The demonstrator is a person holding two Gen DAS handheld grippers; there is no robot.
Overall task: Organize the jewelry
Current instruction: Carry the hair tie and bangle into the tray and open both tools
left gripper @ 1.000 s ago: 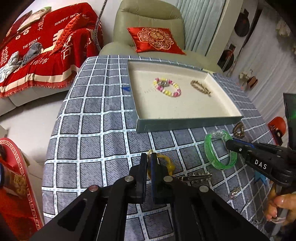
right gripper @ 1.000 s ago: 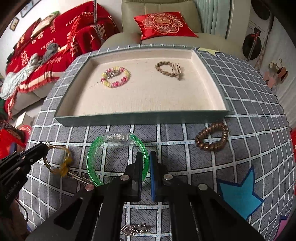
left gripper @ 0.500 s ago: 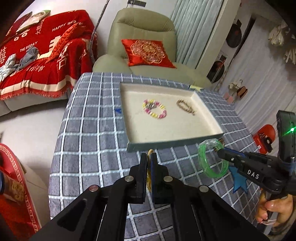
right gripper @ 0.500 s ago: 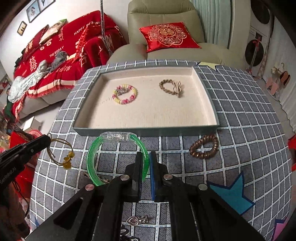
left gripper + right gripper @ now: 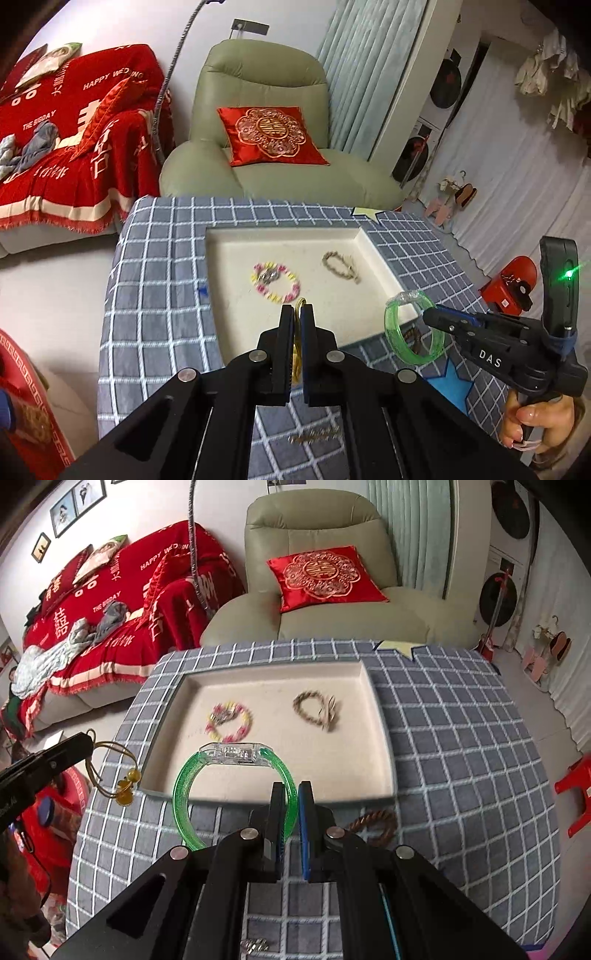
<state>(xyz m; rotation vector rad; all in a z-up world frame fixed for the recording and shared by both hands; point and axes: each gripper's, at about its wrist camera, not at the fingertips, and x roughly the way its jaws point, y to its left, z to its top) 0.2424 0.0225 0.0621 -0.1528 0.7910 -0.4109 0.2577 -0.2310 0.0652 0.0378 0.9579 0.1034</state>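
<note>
My left gripper [image 5: 297, 314] is shut on a thin gold bangle [image 5: 300, 305] with yellow beads, seen from the side in the right wrist view [image 5: 114, 771], and holds it in the air near the tray's front left. My right gripper [image 5: 291, 794] is shut on a green translucent bracelet [image 5: 184, 794], also visible in the left wrist view [image 5: 410, 332], lifted over the tray's front edge. The cream-lined tray [image 5: 376, 716] holds a pink and yellow bead bracelet [image 5: 231, 720] and a braided tan bracelet [image 5: 314, 709].
A brown coil hair tie [image 5: 373, 821] lies on the checked cloth [image 5: 461, 757] in front of the tray, right of my right gripper. A small silver piece [image 5: 255, 946] lies near the front. A green armchair [image 5: 332, 590] stands behind the table, a red stool [image 5: 576, 794] to the right.
Both grippers have risen from the cloth with their bracelets and moved toward the tray. The gold bangle and green bracelet have left the table.
</note>
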